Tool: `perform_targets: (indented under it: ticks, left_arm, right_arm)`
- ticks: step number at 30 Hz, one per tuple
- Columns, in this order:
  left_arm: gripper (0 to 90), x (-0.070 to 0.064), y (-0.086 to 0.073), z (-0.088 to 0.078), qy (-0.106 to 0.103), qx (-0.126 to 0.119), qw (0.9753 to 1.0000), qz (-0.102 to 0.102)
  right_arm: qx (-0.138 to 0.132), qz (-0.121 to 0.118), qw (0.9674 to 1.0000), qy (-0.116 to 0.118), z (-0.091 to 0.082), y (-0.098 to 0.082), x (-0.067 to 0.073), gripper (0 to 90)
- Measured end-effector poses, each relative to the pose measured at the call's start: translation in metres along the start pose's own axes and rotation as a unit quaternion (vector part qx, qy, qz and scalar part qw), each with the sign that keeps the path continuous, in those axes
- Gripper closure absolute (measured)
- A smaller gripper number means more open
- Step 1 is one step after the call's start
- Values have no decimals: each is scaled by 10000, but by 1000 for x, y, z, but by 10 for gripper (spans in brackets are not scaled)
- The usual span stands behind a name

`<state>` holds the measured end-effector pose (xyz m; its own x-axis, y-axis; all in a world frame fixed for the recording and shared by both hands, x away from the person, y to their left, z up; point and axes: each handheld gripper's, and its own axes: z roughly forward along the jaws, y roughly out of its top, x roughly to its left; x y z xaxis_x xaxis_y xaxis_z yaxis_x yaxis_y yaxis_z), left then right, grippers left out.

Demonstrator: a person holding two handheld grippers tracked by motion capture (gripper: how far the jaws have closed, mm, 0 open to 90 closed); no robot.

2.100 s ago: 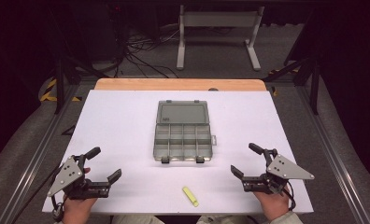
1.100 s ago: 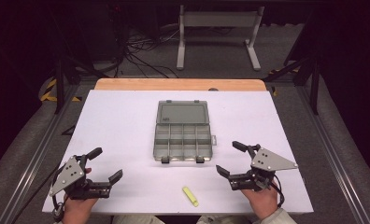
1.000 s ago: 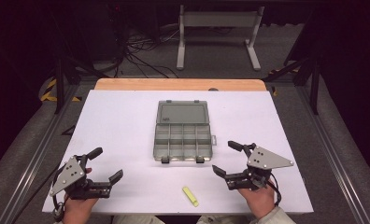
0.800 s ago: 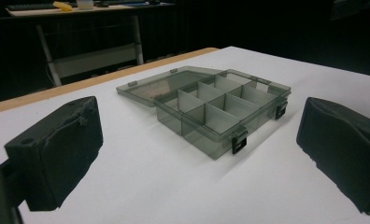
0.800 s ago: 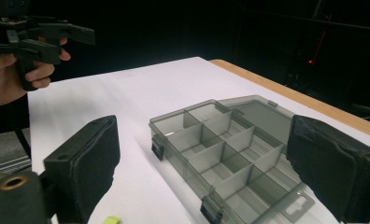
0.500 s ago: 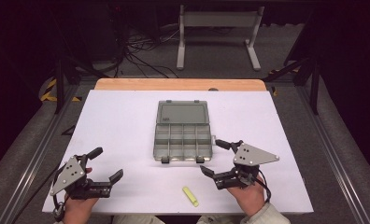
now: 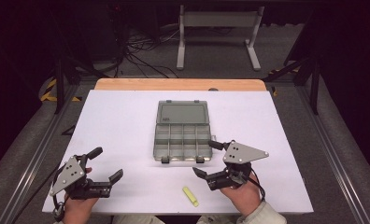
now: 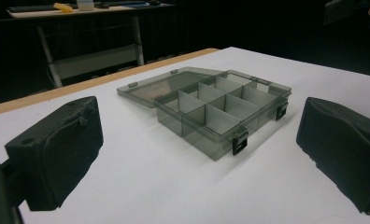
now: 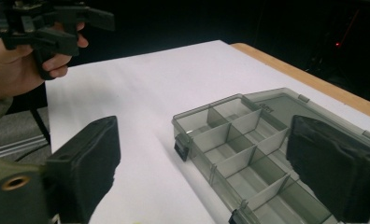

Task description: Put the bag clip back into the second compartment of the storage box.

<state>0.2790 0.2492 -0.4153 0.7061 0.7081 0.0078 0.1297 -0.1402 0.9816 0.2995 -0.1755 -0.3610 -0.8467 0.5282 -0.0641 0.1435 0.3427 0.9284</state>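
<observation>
A grey see-through compartment box (image 7: 182,135) lies in the middle of the white table (image 7: 117,121), its lid folded flat behind it. A small yellow stick (image 7: 190,196) rests near the front edge. My right gripper (image 7: 205,157) hovers by the box's front right corner, open; its jaws have just been closing slightly with nothing gripped. In the right gripper view the box (image 9: 239,140) lies ahead between the jaws of the right gripper (image 9: 209,168). My left gripper (image 7: 106,163) stays open at the front left, facing the box (image 8: 211,107).
A wooden strip (image 7: 178,84) borders the table's far edge. Behind it on the floor are a metal stand (image 7: 218,28) and loose cables (image 7: 141,51). The other hand and the left gripper (image 9: 47,23) appear far off in the right gripper view.
My right gripper has moved left along the front of the table, up to the box's front right corner. The left gripper, the box and the yellow stick have stayed put.
</observation>
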Motion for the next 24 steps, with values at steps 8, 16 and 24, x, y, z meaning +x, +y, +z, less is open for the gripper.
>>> perform_targets:
  ticks: [8, 16, 24]
  left_arm:
    - [11, 0, 0, 0, 7, 6, 10000, 6]
    - [11, 0, 0, 0, 7, 9, 10000, 9]
    - [11, 0, 0, 0, 2, 7, 10000, 0]
  right_arm:
    - [526, -118, 9985, 135, 3, 8, 5, 218]
    - [1240, -178, 9920, 143, 12, 15, 13, 278]
    - [1795, -252, 9832, 200, 21, 19, 18, 285]
